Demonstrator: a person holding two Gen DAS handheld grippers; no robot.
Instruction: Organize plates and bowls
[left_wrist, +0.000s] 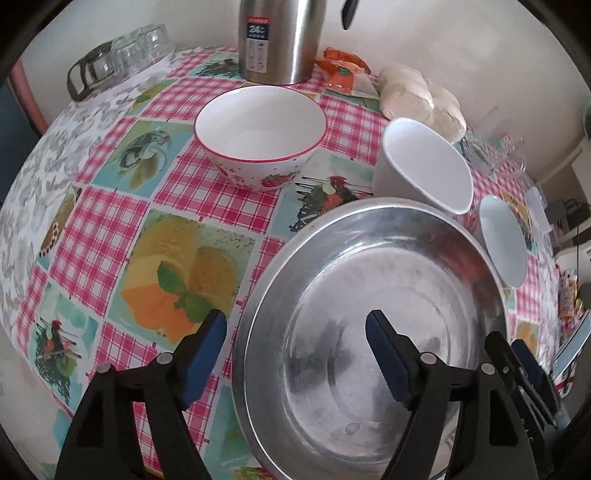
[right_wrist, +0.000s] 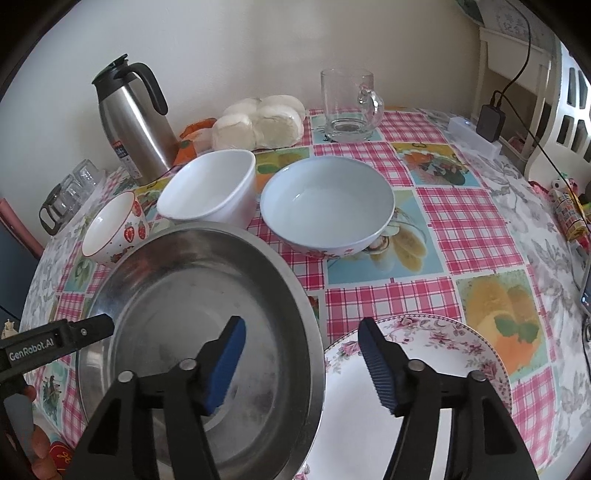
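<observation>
- the metal pan (left_wrist: 369, 332) sits on the worktop (left_wrist: 177, 192), close to the front edge, and it partly covers the flower plate (right_wrist: 443, 350) on its right side.
- the left tool (left_wrist: 295, 354) is spread wide. one finger hangs over the cloth outside the pan's left rim and the other hangs over the inside. the rim runs between them, but the pads do not press on it.
- the right tool (right_wrist: 301, 363) is spread wide too. its left finger is over the pan and its right finger is over the flower plate. the pan's right rim runs between them. nothing is pinched.
- so both tools sit at the pan, one on each side, and the pan rests by itself.
- behind the pan, from left to right, stand the strawberry bowl (left_wrist: 260, 136), the white bowl (right_wrist: 210, 188) and the pale blue bowl (right_wrist: 327, 206). all three are empty and upright.
- the white bowl is just past the pan's far rim. i think the left tool is nearer to the strawberry bowl and the right tool is nearer to the pale blue bowl.
- the worktop has a shiny cloth with pink checks and fruit pictures.
- at the back by the wall are a steel jug (right_wrist: 136, 122), a bag of round bread (right_wrist: 258, 123), a glass mug (right_wrist: 349, 107) and some small glasses (left_wrist: 122, 59).
</observation>
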